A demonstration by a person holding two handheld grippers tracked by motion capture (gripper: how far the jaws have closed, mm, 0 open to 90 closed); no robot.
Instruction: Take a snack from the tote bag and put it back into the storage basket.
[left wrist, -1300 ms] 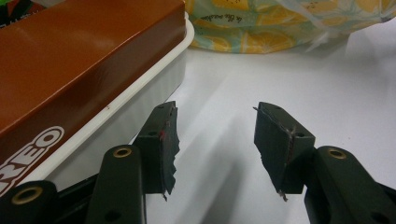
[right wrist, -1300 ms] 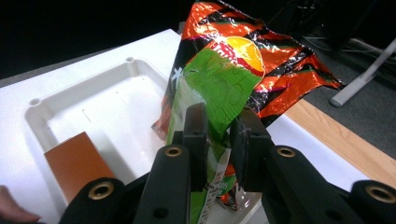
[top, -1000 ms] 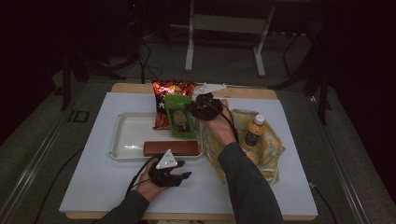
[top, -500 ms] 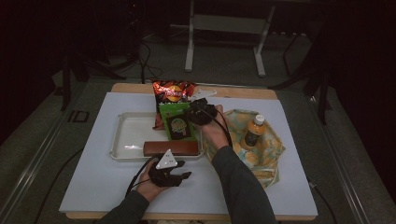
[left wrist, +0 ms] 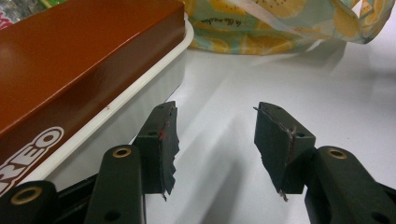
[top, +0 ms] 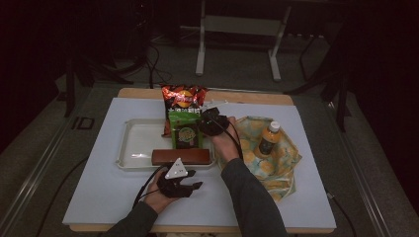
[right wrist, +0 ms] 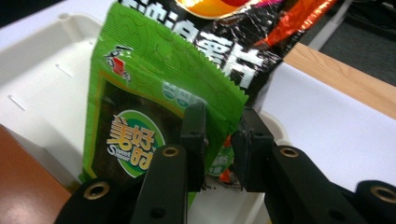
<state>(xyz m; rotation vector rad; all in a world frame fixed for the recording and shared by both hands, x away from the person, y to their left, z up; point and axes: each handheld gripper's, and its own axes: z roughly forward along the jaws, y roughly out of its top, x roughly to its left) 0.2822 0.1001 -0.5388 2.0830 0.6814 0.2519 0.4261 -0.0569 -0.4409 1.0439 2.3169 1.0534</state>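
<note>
A green snack bag (top: 185, 133) stands upright over the right part of the white tray (top: 136, 143), and my right gripper (top: 203, 126) is shut on its right edge. In the right gripper view the jaws (right wrist: 222, 114) pinch the green bag (right wrist: 140, 93) near its zigzag top. Just behind it leans a red and black chip bag (top: 184, 97). A brown Oreo box (top: 180, 156) lies along the tray's front rim. My left gripper (top: 193, 179) rests on the table in front of that box. Its jaws (left wrist: 215, 116) are open, with bare table between them.
A yellow-patterned cloth bag (top: 276, 163) lies to the right of the tray, and an orange juice bottle (top: 268, 139) stands on it. The white board ends at a wooden table edge (top: 247, 96) at the back. Dark floor and a metal stand lie beyond.
My right gripper has come down and a little nearer with the green bag, which now sits lower over the tray. The left gripper has not moved.
</note>
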